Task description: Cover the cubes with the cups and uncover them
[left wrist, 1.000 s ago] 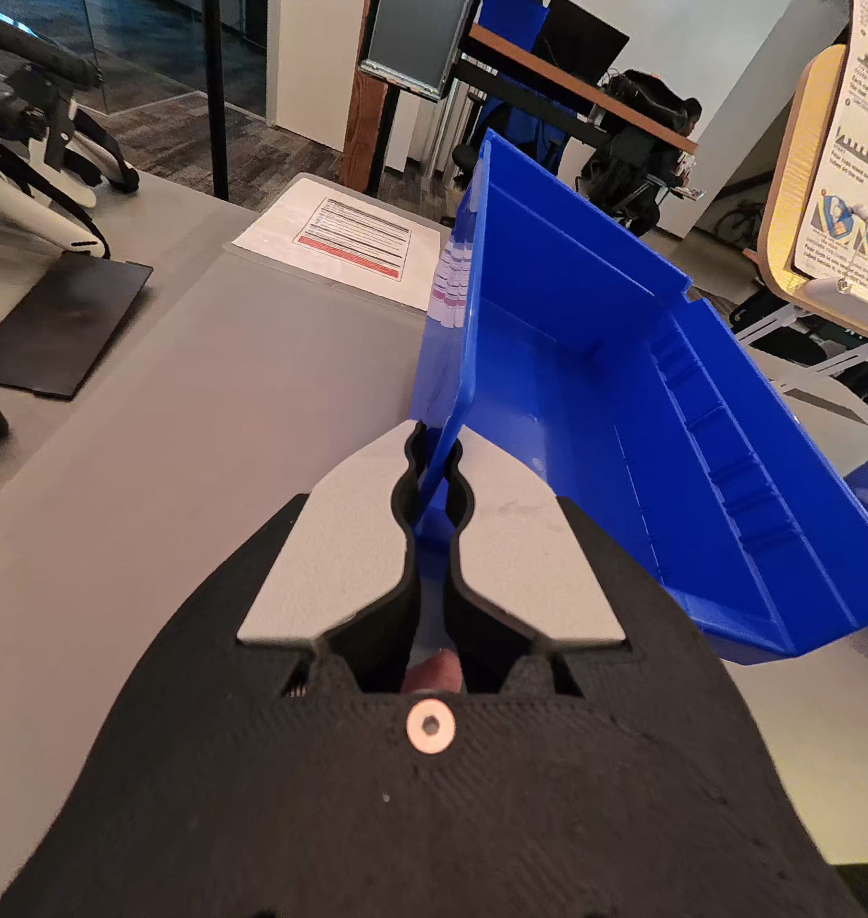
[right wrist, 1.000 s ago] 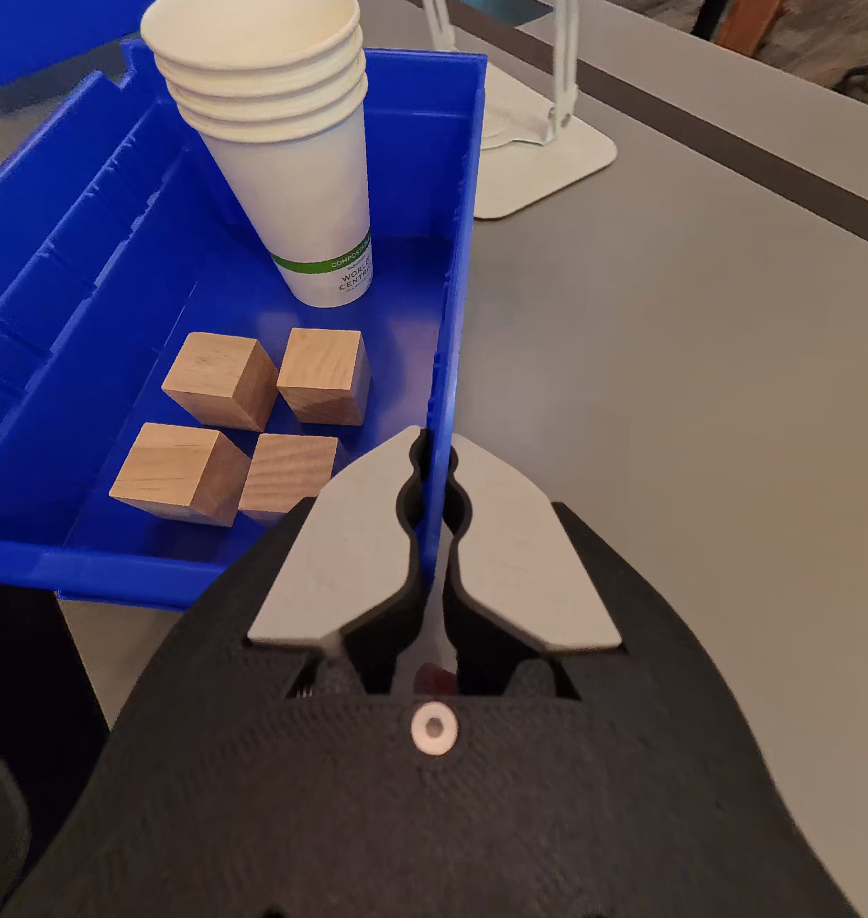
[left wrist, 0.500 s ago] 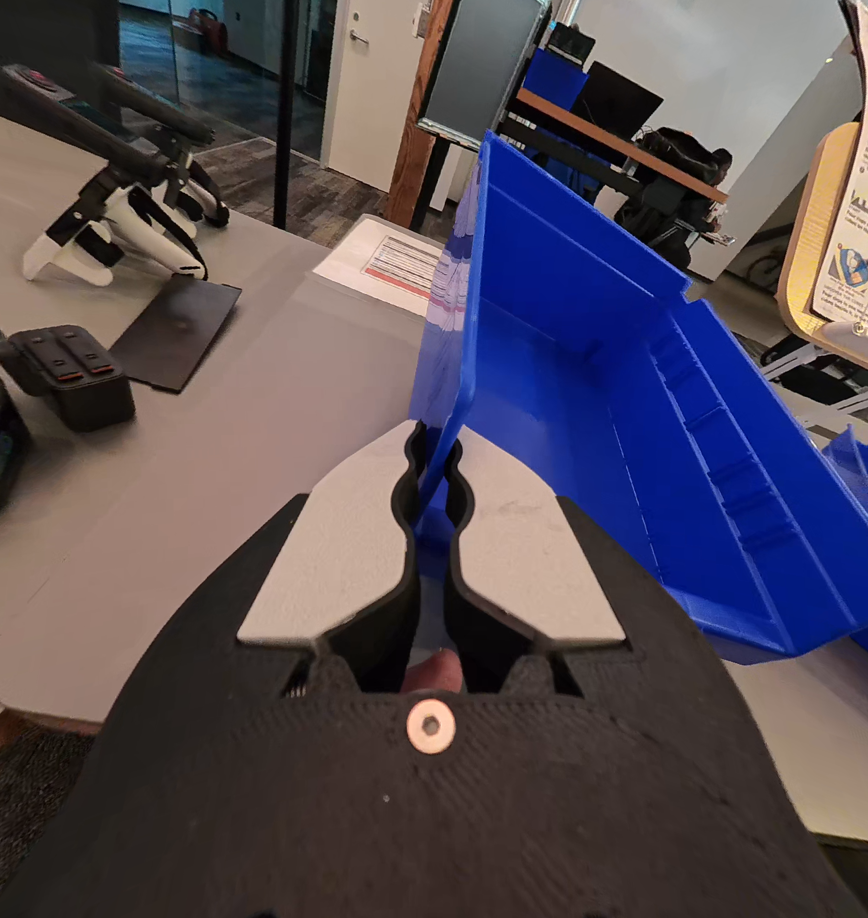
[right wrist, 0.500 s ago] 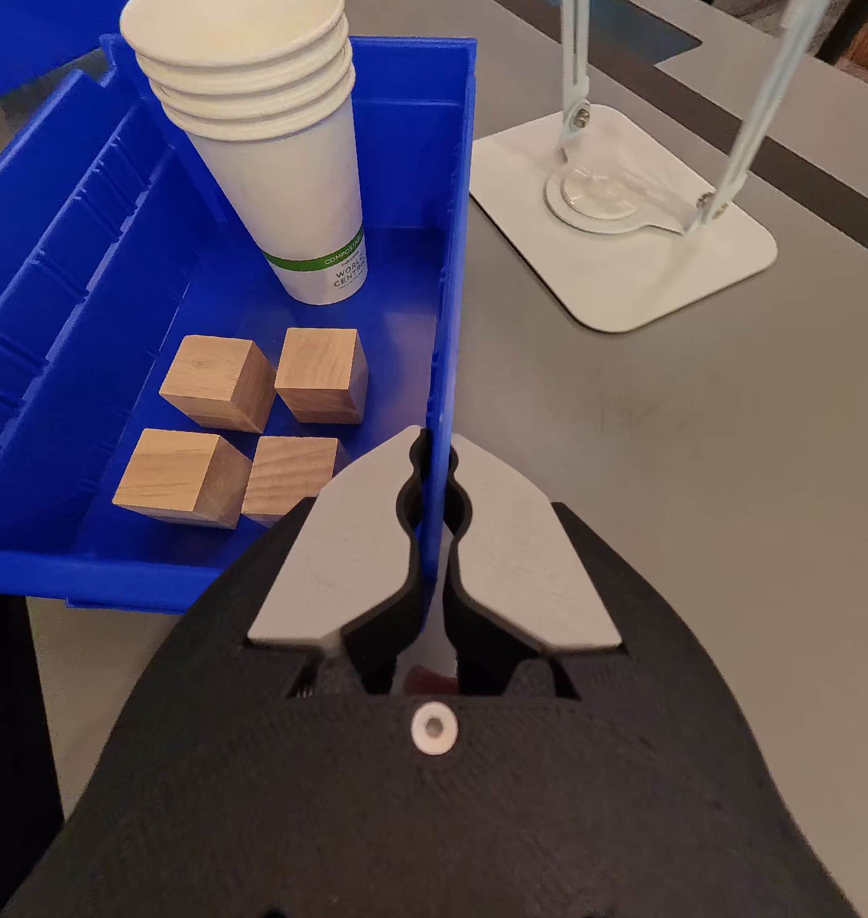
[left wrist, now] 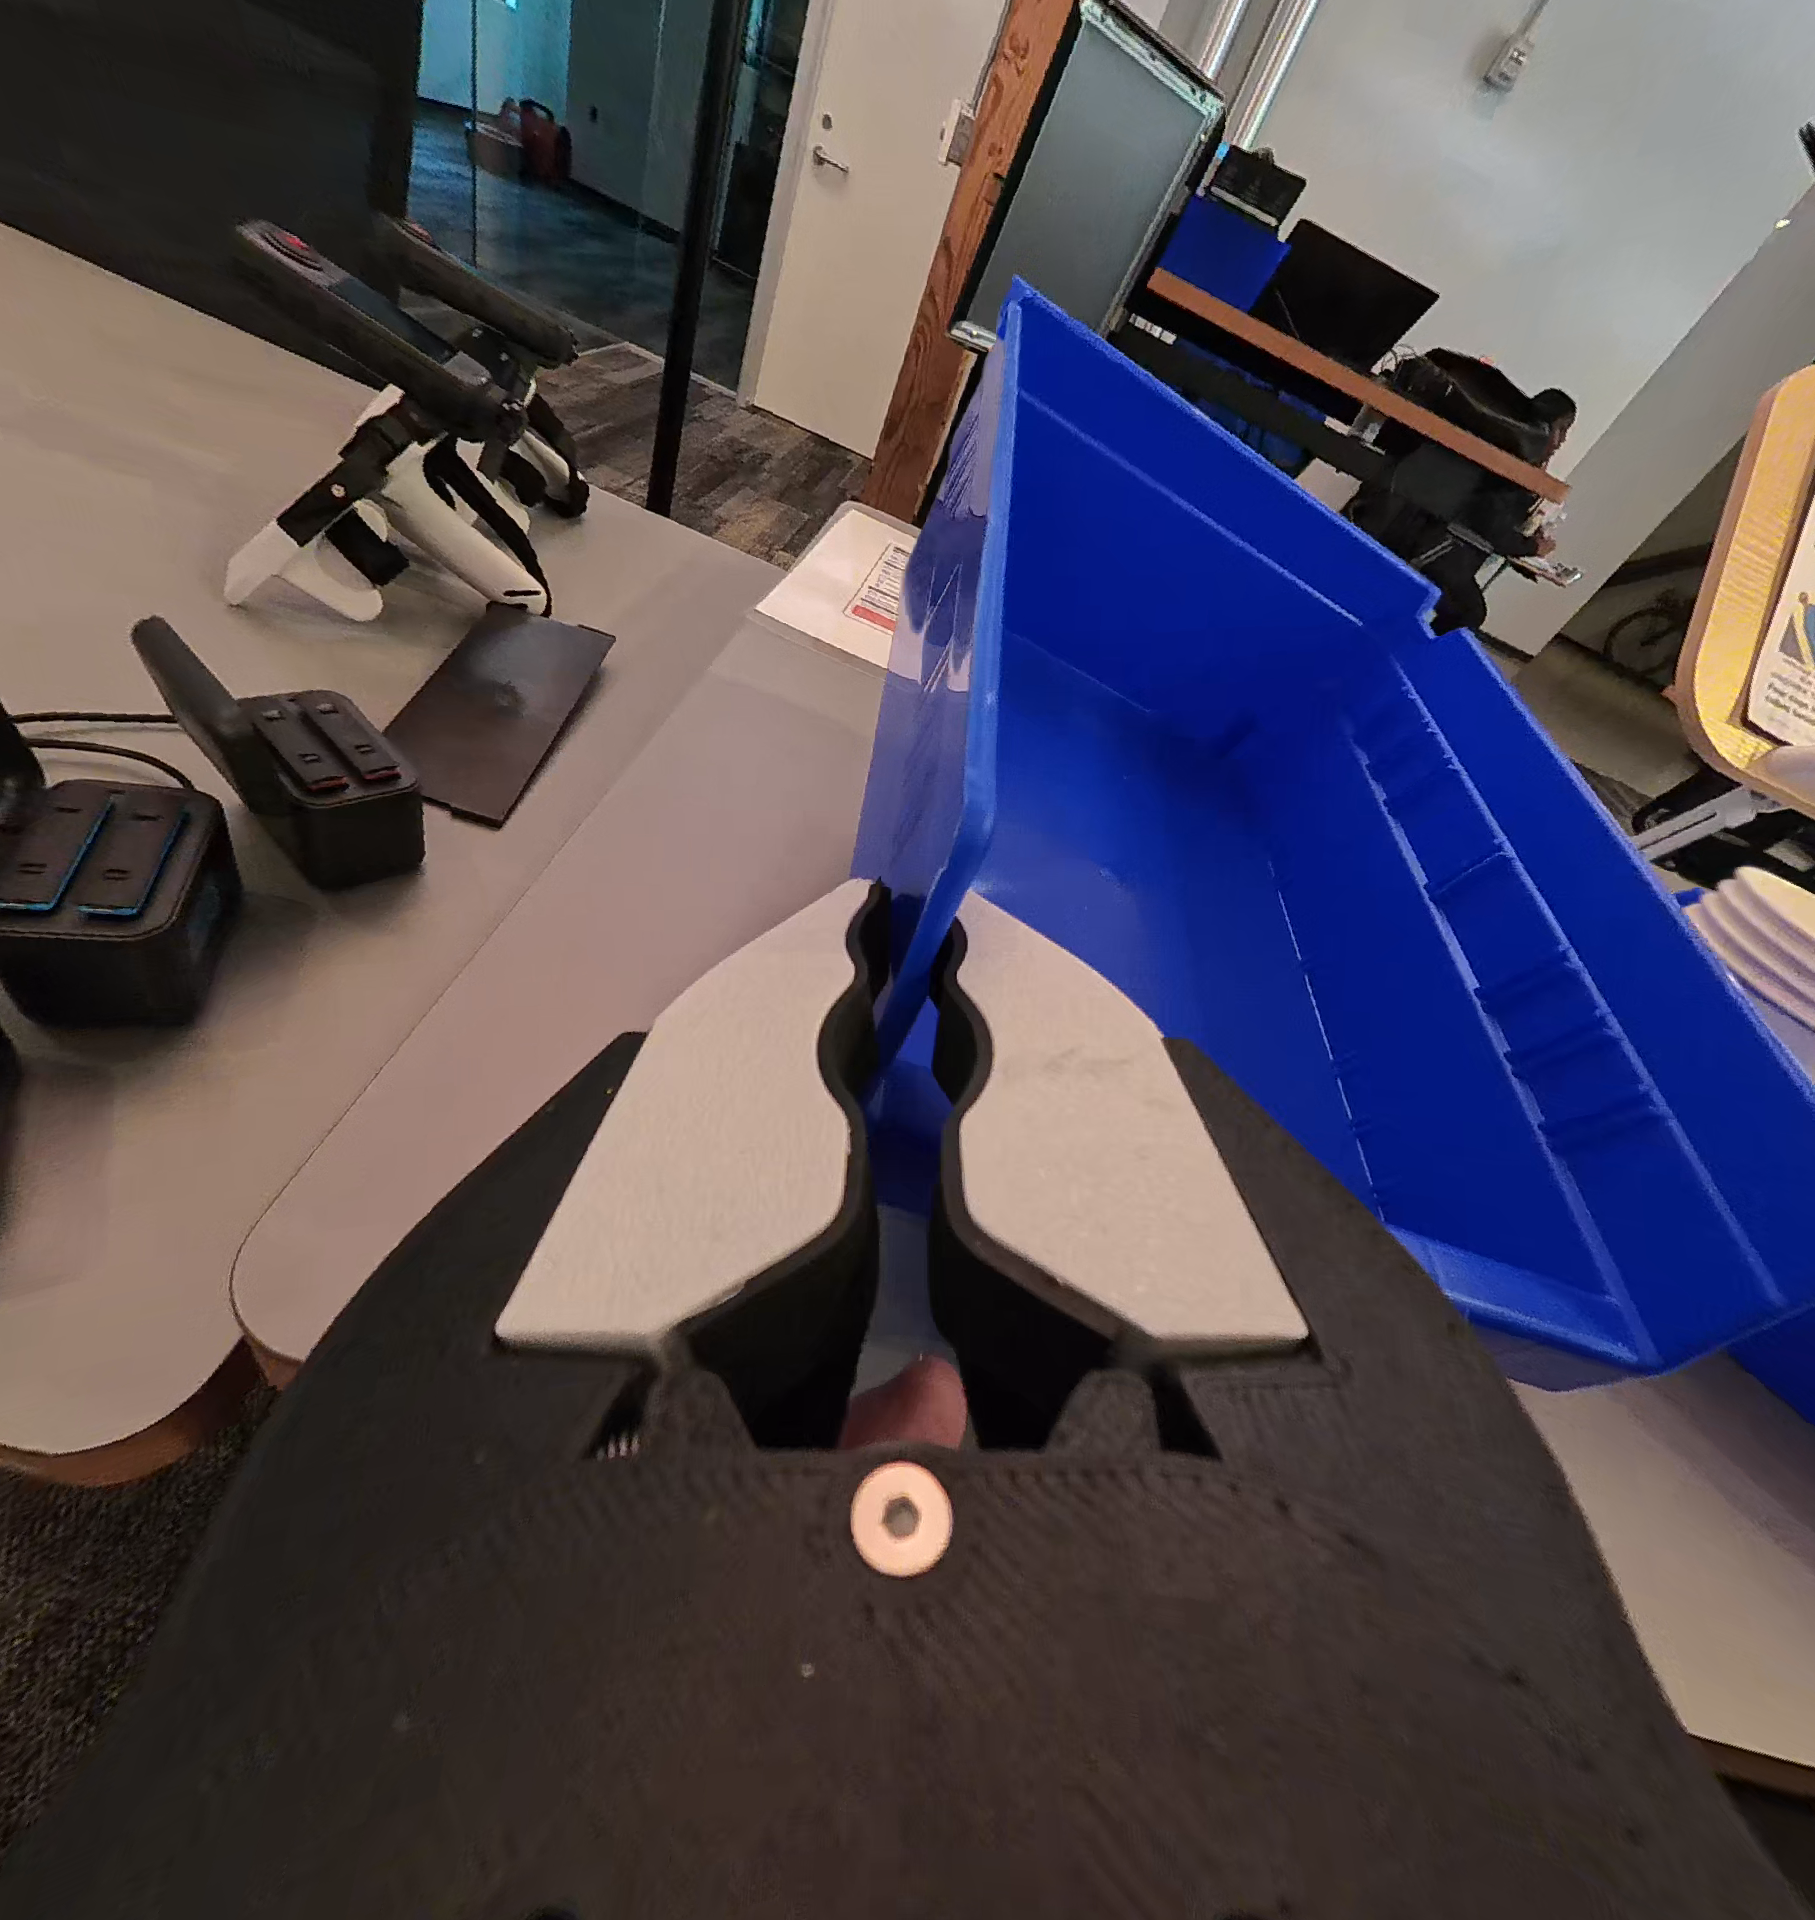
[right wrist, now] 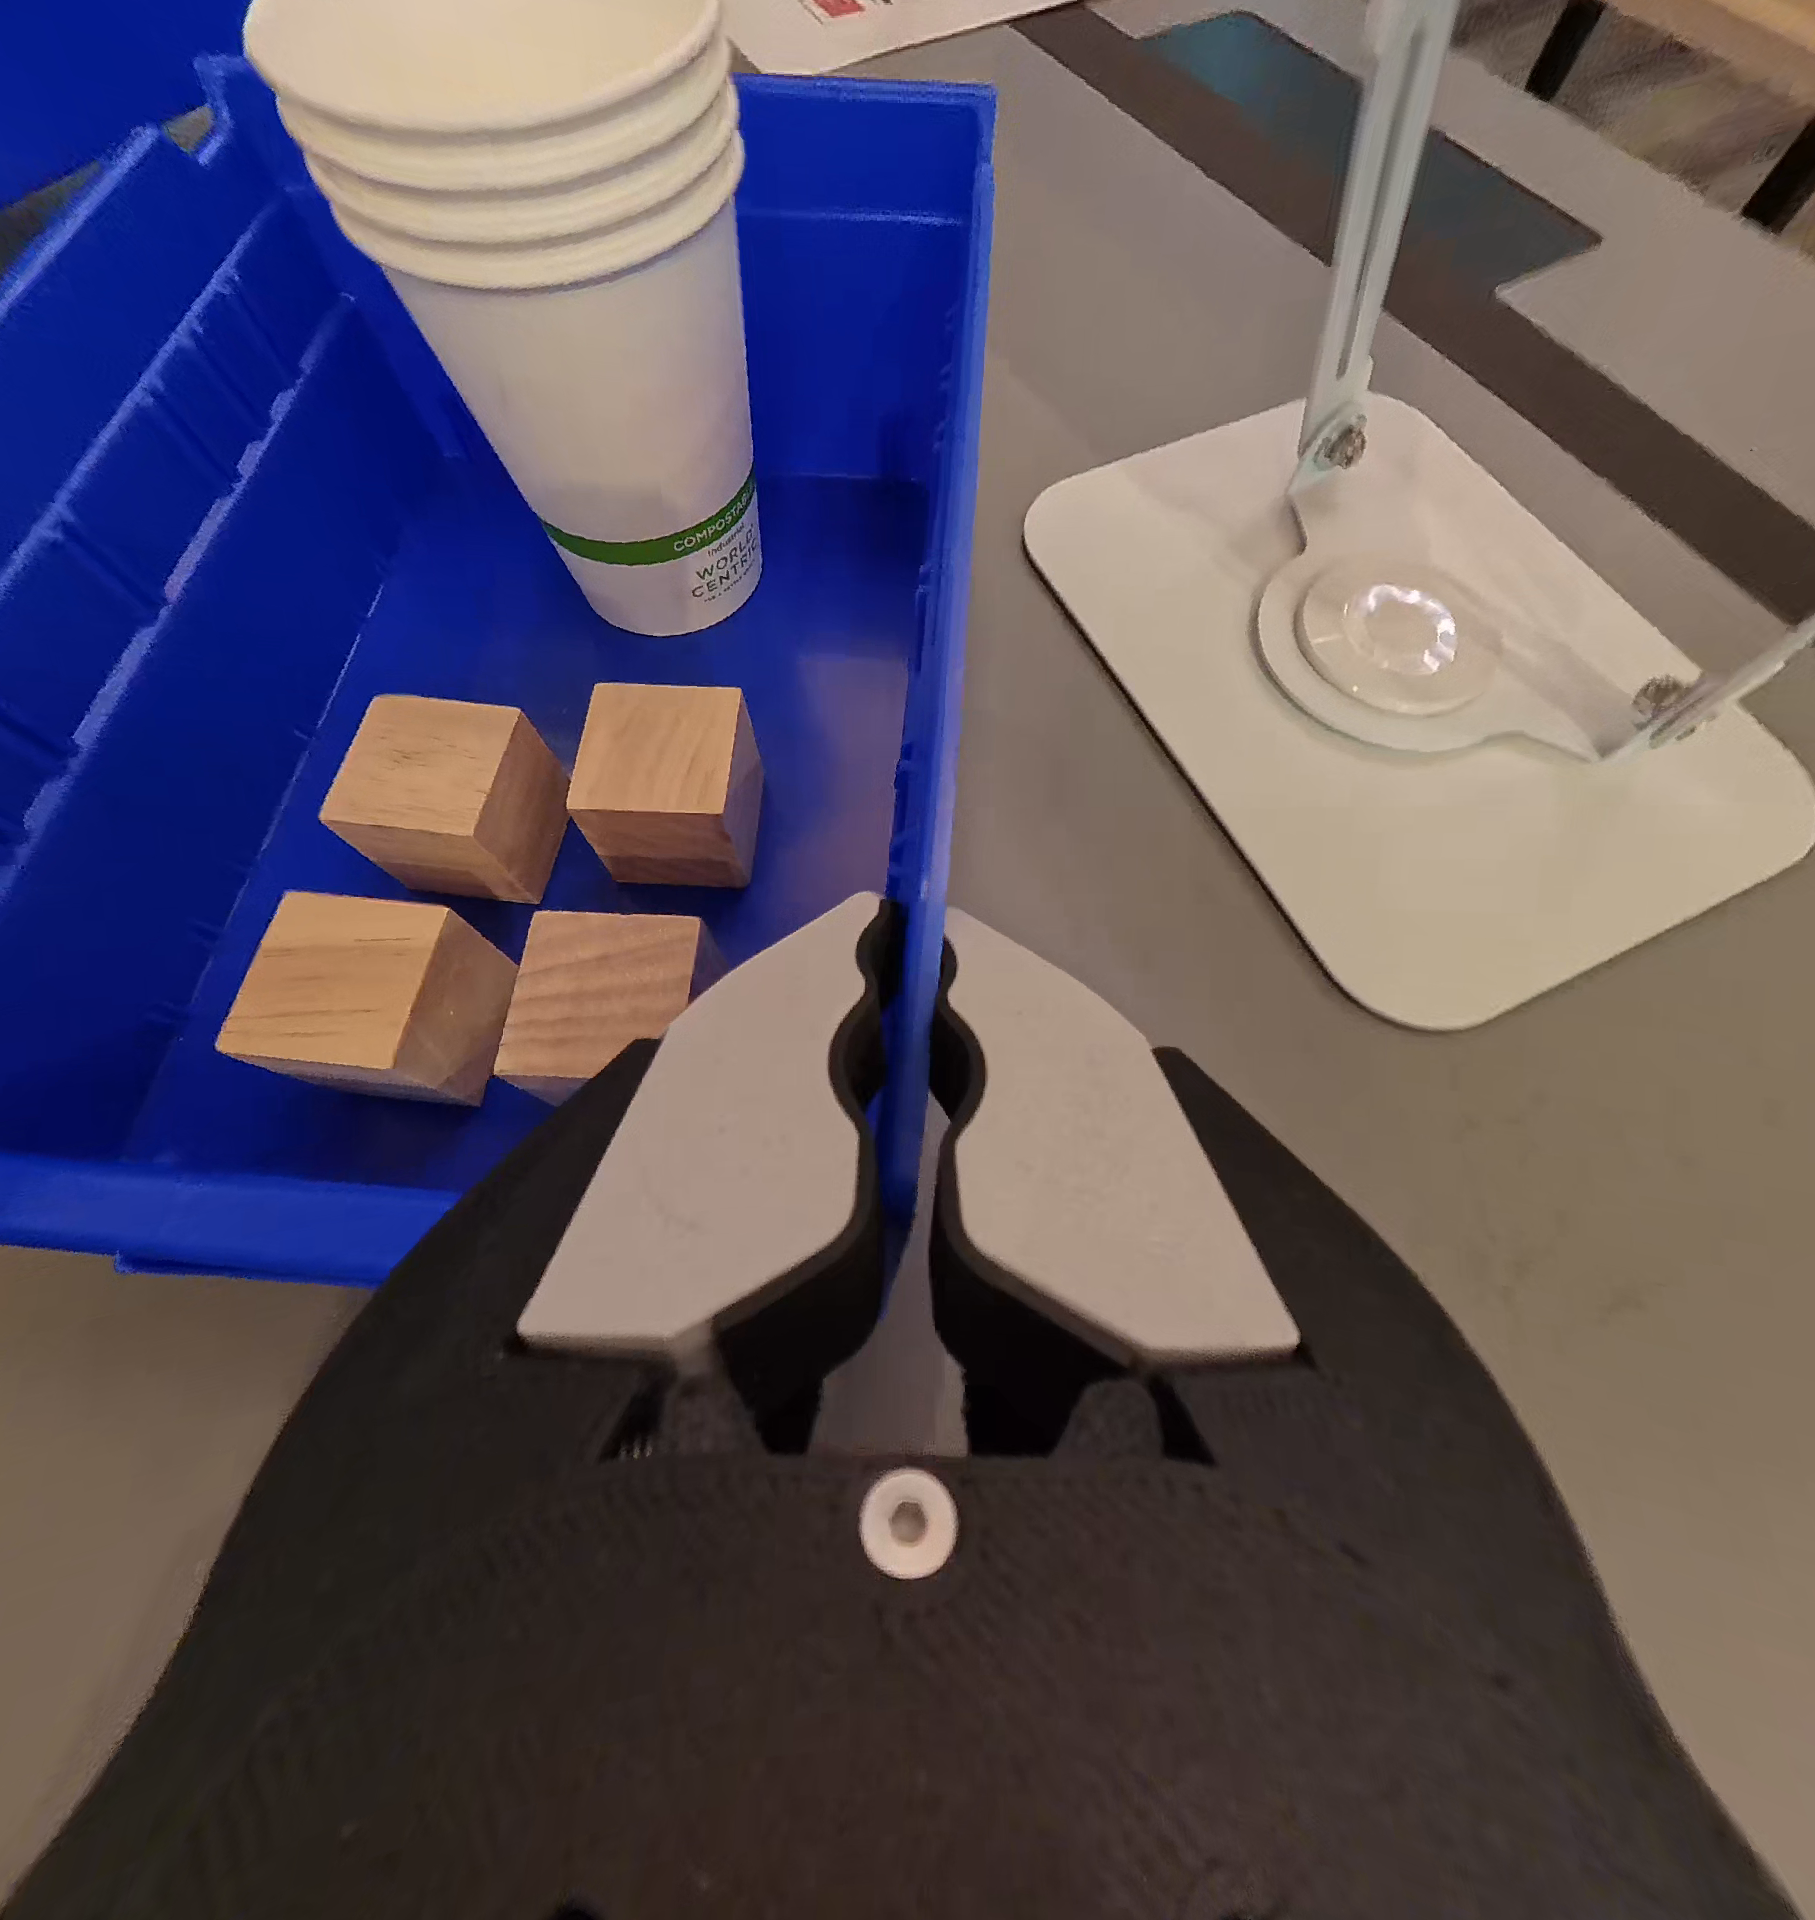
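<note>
My right gripper (right wrist: 913,940) is shut on the right wall of a blue bin (right wrist: 939,540). Inside that bin stand a stack of white paper cups (right wrist: 570,312) and several wooden cubes (right wrist: 446,795) on its floor, left of my fingers. My left gripper (left wrist: 918,935) is shut on the left wall of an empty blue bin (left wrist: 1194,790), which hangs tilted. The rims of the cup stack (left wrist: 1796,961) show at the right edge of the left wrist view.
A white stand base (right wrist: 1422,727) with thin metal legs sits on the grey table right of the cube bin. In the left wrist view, black battery cases (left wrist: 331,790), a dark plate (left wrist: 503,712) and a device on a stand (left wrist: 415,457) lie on the table at left; a paper sheet (left wrist: 861,592) lies behind.
Both grippers have pulled back toward the table's near edge, each with its bin. More of the left table and its devices came into view; the white stand base came closer on the right.
</note>
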`<state>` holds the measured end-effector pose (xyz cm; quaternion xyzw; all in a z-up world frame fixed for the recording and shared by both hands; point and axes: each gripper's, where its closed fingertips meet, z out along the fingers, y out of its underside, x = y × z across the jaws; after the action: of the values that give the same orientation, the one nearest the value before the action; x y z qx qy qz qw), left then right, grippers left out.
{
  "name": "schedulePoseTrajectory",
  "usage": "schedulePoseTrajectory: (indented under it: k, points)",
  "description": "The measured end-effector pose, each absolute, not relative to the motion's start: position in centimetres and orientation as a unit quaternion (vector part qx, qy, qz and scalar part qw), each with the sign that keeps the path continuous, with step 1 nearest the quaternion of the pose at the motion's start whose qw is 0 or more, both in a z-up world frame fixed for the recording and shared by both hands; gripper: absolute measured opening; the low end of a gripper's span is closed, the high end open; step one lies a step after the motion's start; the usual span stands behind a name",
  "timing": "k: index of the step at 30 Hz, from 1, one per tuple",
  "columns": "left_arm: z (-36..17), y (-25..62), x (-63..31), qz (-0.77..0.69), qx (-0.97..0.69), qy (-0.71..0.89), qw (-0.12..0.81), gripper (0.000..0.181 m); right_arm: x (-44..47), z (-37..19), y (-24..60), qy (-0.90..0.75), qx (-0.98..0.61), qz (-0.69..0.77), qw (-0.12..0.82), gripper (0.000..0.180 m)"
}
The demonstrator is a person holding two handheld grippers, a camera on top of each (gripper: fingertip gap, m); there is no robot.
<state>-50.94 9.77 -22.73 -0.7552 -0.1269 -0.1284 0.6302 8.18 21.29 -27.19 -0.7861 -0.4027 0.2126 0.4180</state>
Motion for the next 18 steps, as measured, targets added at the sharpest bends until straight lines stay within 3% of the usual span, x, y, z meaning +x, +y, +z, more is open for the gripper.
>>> schedulePoseTrajectory:
  k: [1,3,7,11,18]
  points:
    - [-22.7,9.7,-51.1,-0.128,-0.754,-0.129,0.631,0.006,8.0,-27.2,21.3,-0.411,-0.782,0.204,0.42,0.006]
    - [-22.7,9.4,-51.3,-0.126,-0.753,-0.132,0.632,0.006,8.1,-26.8,21.4,-0.42,-0.777,0.204,0.422,0.035]
    - [-22.6,8.9,-51.7,-0.121,-0.751,-0.137,0.634,0.006,9.5,-23.6,21.0,-0.461,-0.726,0.191,0.473,0.056]
    - [-22.3,8.4,-52.0,-0.117,-0.747,-0.143,0.639,0.006,8.4,-20.9,15.5,-0.629,-0.6,0.179,0.461,0.051]
    - [-21.7,8.1,-51.7,-0.119,-0.742,-0.144,0.644,0.006,5.0,-25.2,8.1,-0.822,-0.476,0.143,0.278,0.054]
